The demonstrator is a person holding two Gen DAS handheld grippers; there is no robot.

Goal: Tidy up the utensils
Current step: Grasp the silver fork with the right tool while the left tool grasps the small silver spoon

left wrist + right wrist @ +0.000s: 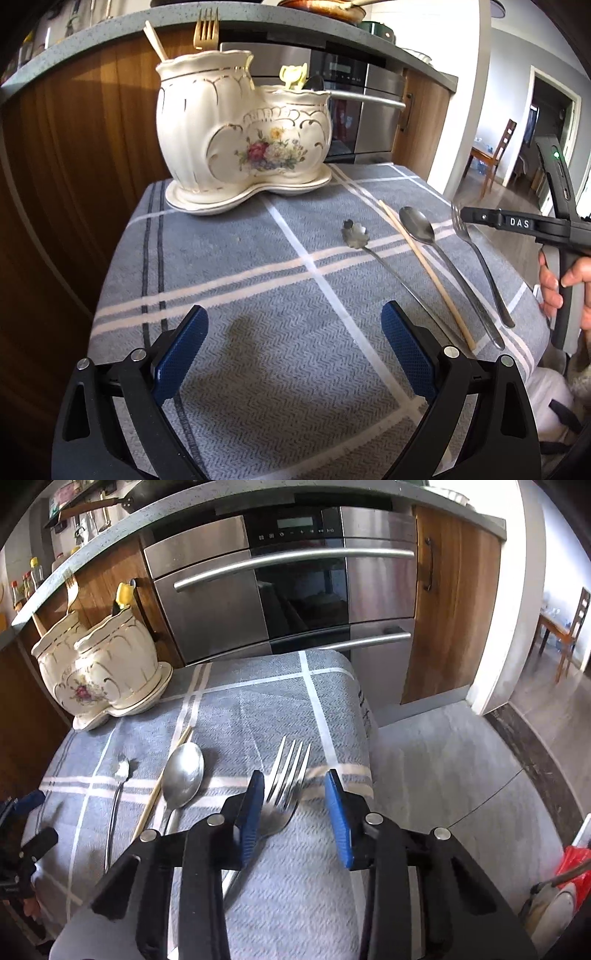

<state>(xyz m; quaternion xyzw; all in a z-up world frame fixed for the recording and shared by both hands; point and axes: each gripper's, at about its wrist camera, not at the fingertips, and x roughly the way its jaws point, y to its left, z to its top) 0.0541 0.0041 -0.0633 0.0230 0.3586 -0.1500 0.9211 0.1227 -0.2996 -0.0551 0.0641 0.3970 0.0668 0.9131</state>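
Now the right hand-held gripper [295, 801] tilts down over the cloth-covered surface [280, 709], its blue pads apart astride the fork [286, 775], which lies flat at the cloth's right edge. Nearby, the left hand-held gripper [295, 343] hovers wide apart over bare cloth.

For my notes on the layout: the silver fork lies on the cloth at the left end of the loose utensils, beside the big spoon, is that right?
Not quite: the silver fork lies at the right end of the row, beside the big spoon, on the cloth. The right wrist view shows this.
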